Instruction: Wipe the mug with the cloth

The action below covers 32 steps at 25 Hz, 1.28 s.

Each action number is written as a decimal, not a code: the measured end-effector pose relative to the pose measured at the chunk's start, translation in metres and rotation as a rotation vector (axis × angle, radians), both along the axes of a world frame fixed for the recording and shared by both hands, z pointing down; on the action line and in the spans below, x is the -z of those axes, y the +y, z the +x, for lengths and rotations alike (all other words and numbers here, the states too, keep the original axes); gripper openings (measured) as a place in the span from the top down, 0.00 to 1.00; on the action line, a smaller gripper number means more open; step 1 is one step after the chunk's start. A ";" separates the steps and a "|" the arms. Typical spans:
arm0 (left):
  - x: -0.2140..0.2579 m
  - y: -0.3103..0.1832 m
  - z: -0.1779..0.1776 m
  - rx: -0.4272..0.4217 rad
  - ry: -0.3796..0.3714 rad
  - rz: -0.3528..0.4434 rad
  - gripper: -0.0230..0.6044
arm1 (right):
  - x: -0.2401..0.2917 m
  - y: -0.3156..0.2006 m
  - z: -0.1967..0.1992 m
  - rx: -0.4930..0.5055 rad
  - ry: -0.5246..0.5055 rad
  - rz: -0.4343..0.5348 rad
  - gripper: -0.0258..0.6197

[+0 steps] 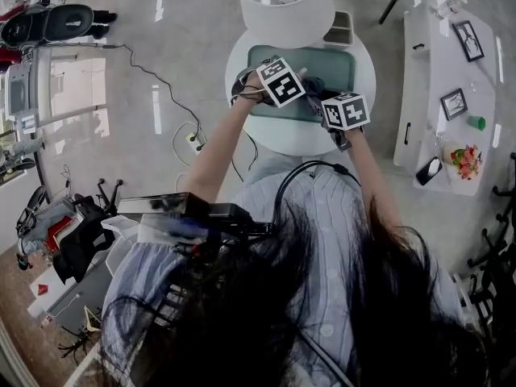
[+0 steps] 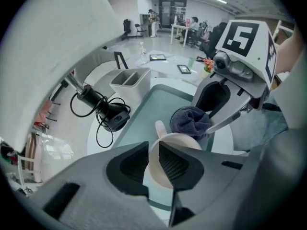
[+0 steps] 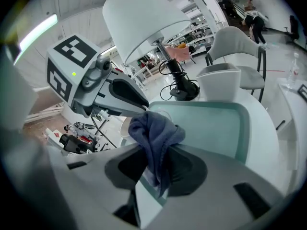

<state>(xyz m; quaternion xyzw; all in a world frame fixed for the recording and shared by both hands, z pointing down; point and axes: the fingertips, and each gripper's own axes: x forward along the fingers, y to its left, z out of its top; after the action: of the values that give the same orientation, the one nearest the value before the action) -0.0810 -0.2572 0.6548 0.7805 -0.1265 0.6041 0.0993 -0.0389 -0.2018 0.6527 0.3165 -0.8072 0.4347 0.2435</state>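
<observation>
The white mug [image 2: 192, 142] is gripped by the left gripper [image 2: 152, 155]. Its jaws are drawn in to a narrow gap on the mug's near wall, with one jaw inside the rim and one outside. The mug is held over the teal tray [image 2: 158, 104] on the round white table [image 1: 298, 139], with its handle on the far side. Whether it rests on the tray cannot be told. A fold of the dark blue cloth [image 3: 156, 133] is clamped between the closed jaws of the right gripper [image 3: 156, 174], and the bunched end is set against the mug's far rim. A black hair dryer [image 2: 108, 111] with a looped cord is seen on the table beside the tray, and a white bin [image 2: 129, 80] behind it. The table's far edge is overhung by a white lampshade [image 1: 286, 2]
</observation>
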 end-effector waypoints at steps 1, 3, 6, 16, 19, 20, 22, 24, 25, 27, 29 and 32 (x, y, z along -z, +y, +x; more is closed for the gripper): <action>0.000 -0.001 -0.002 0.026 0.004 0.001 0.86 | 0.000 0.001 -0.001 0.004 0.000 -0.001 0.78; 0.001 -0.003 -0.005 0.082 0.013 -0.001 0.86 | 0.000 0.002 -0.002 0.010 -0.001 -0.001 0.78; 0.001 -0.007 -0.010 0.194 0.028 -0.019 0.86 | -0.001 0.005 -0.004 0.019 -0.002 -0.003 0.78; 0.004 -0.021 -0.030 0.521 0.038 -0.067 0.86 | 0.002 0.016 -0.017 0.034 -0.010 -0.010 0.78; 0.003 -0.023 -0.033 0.574 0.031 -0.068 0.86 | 0.001 0.016 -0.019 0.028 -0.013 -0.011 0.78; 0.003 -0.022 -0.034 0.591 0.029 -0.075 0.86 | 0.001 0.016 -0.019 0.026 -0.012 -0.011 0.78; 0.002 -0.020 -0.037 0.629 0.024 -0.096 0.86 | 0.000 0.015 -0.018 0.022 -0.006 -0.013 0.78; 0.002 -0.017 -0.044 0.678 0.017 -0.121 0.86 | 0.001 0.014 -0.019 0.020 -0.005 -0.011 0.78; 0.003 -0.015 -0.049 0.703 0.012 -0.135 0.86 | 0.002 0.013 -0.020 0.018 -0.003 -0.010 0.78; 0.004 -0.011 -0.055 0.749 0.012 -0.162 0.86 | 0.001 0.011 -0.019 0.013 0.002 -0.009 0.78; 0.008 -0.007 -0.059 0.799 0.021 -0.175 0.86 | -0.001 0.009 -0.017 0.006 0.001 -0.009 0.78; 0.012 0.000 -0.066 0.874 0.050 -0.196 0.87 | -0.001 0.005 -0.017 -0.001 0.006 -0.011 0.78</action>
<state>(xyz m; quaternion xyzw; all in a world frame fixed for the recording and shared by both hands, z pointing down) -0.1467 -0.2573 0.6431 0.6551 -0.3843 0.4953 0.4217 -0.0555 -0.1969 0.6542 0.3168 -0.8041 0.4382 0.2472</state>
